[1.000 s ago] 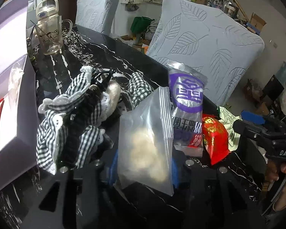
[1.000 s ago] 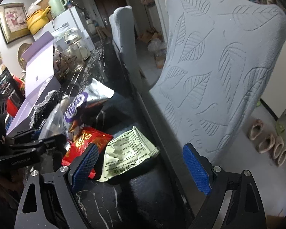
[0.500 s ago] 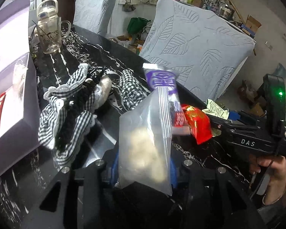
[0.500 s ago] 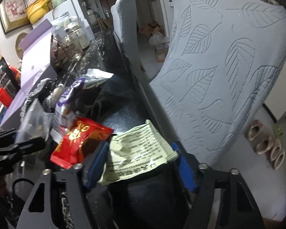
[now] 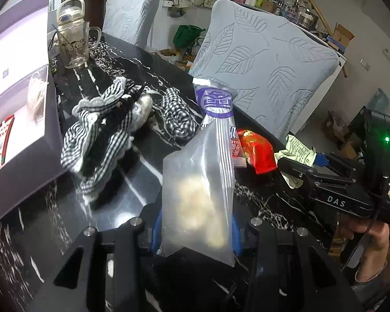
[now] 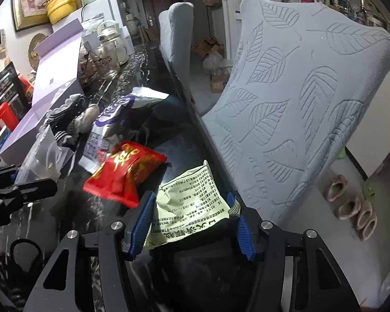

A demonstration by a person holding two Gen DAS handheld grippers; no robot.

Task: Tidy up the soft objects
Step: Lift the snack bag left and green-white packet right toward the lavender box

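My left gripper is shut on a clear plastic bag with pale lumps inside, held upright above the black marble table. The right gripper has a pale green printed packet between its blue pads. Its jaws are closing, and both pads touch the packet's edges, which buckle. That packet and the right gripper also show at the right of the left wrist view. A red packet and a purple-and-silver packet lie beside it.
A black-and-white checked cloth and a smaller checked piece lie mid-table. An open lilac box stands at the left, with a glass mug behind it. Leaf-patterned grey chairs line the table's far edge.
The right gripper came forward over the pale green packet and its jaws narrowed from wide apart to the packet's edges. The left gripper shifted a little, still holding the clear bag.
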